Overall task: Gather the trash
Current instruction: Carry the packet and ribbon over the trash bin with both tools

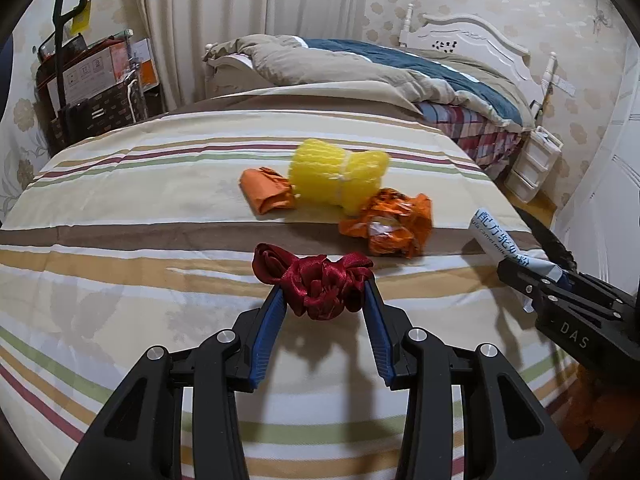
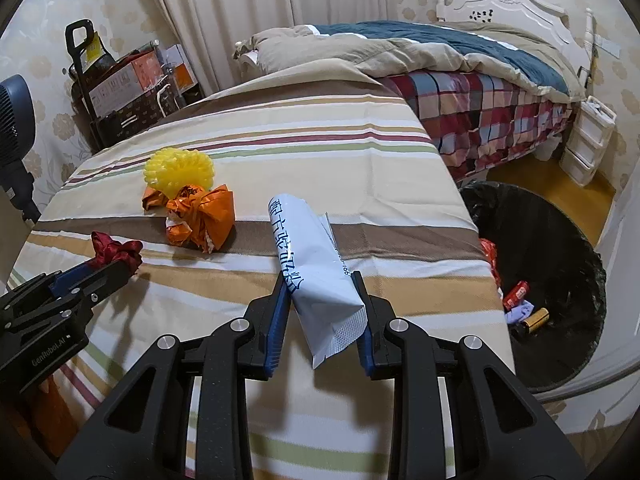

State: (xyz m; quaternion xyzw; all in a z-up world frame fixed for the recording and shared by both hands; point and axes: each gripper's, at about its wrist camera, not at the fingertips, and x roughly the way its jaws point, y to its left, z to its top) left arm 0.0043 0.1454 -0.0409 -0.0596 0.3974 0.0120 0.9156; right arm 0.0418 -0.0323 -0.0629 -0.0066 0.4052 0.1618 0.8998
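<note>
Though hidden leftward, trash bin (image 2: pixel 560 248) rightward.

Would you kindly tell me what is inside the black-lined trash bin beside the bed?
Inside the trash bin lie a red wrapper, a gold-coloured can, a purple scrap and an orange piece at the rim. The striped bedcover hides the near side.

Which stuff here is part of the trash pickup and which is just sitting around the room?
Job:
red ribbon in left claw
white packet in right claw
yellow foam net
orange wrappers
bin

Just there:
bed
boxes
drawers
</note>
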